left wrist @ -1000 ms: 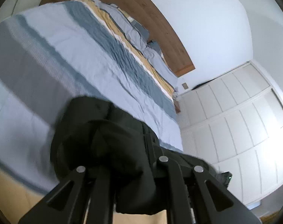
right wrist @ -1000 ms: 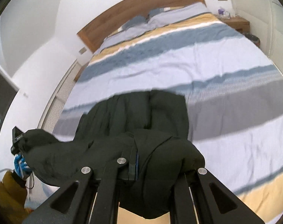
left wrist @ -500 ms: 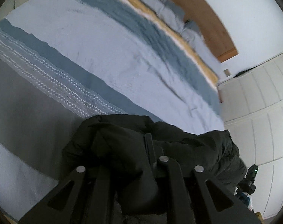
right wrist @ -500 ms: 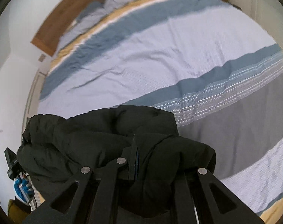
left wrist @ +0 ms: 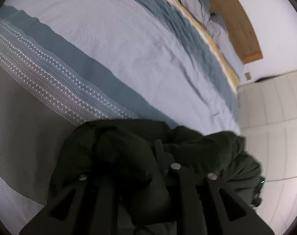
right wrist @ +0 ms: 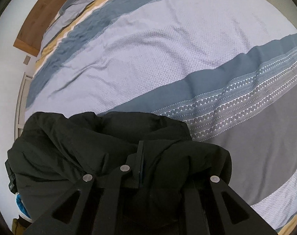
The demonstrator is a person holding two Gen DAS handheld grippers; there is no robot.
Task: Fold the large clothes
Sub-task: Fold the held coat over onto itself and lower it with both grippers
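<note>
Left gripper (left wrist: 140, 156): jaws narrow, just been opening; black jacket (left wrist: 129, 152) bunched between them.
Right gripper (right wrist: 158, 156): jaws narrow, just been opening; same jacket (right wrist: 89, 146) between them.
Jacket location: heaped on striped bedspread (right wrist: 168, 58), over its grey band.
Background: wooden headboard (left wrist: 236, 19).

Pretty clearly a home bedroom: big bed (right wrist: 168, 58) with a striped blue, grey and yellow bedspread (left wrist: 109, 49), pillows (left wrist: 197, 5) against a wooden headboard (left wrist: 238, 23), and white panelled wardrobe doors (left wrist: 275, 107) beside the bed's far edge.
</note>
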